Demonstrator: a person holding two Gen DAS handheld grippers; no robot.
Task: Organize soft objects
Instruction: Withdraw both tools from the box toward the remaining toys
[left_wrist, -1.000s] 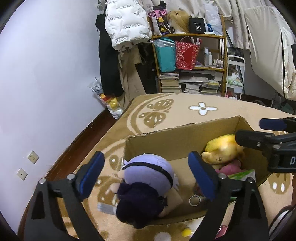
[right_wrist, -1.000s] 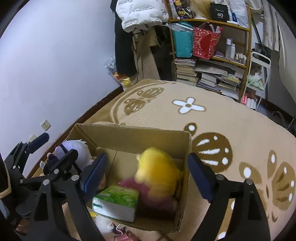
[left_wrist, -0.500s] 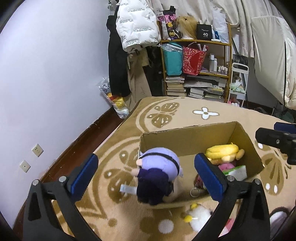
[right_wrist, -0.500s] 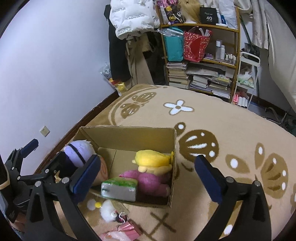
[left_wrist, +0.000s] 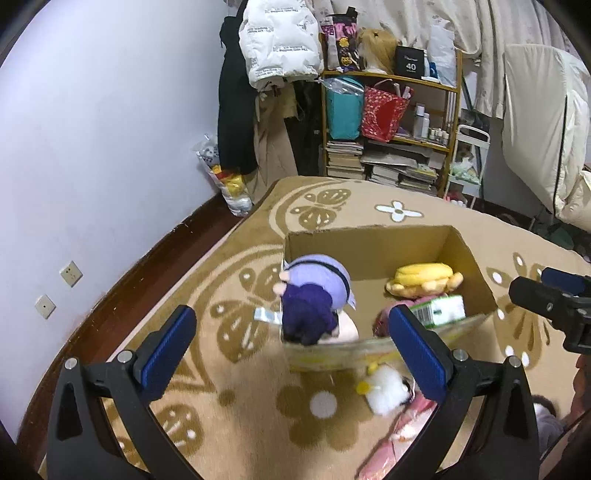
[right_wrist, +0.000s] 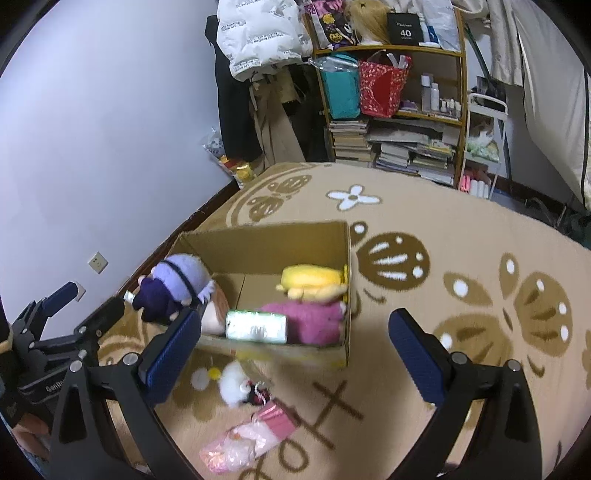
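Observation:
An open cardboard box (left_wrist: 369, 243) (right_wrist: 266, 242) stands on the patterned rug. A purple plush doll (left_wrist: 314, 295) (right_wrist: 173, 288) leans over its left wall. A yellow plush (left_wrist: 421, 284) (right_wrist: 314, 282), a pink plush (right_wrist: 310, 321) and a green tissue pack (left_wrist: 439, 314) (right_wrist: 256, 325) lie inside. A white fluffy keychain toy (left_wrist: 384, 387) (right_wrist: 232, 384) and a pink packet (right_wrist: 251, 435) lie on the rug in front of the box. My left gripper (left_wrist: 291, 347) and right gripper (right_wrist: 291, 350) are both open and empty, held above the rug in front of the box.
A shelf (left_wrist: 391, 122) with bags, books and bottles stands at the back. Coats (left_wrist: 236, 103) hang against the wall at the back left. A plastic bag (left_wrist: 229, 184) sits by the wall. A white garment cover (left_wrist: 543, 129) hangs at the right.
Both grippers have pulled back and up from the box, so the box looks smaller. The purple doll and the yellow plush stay in the box. The items in front of the box have come into view.

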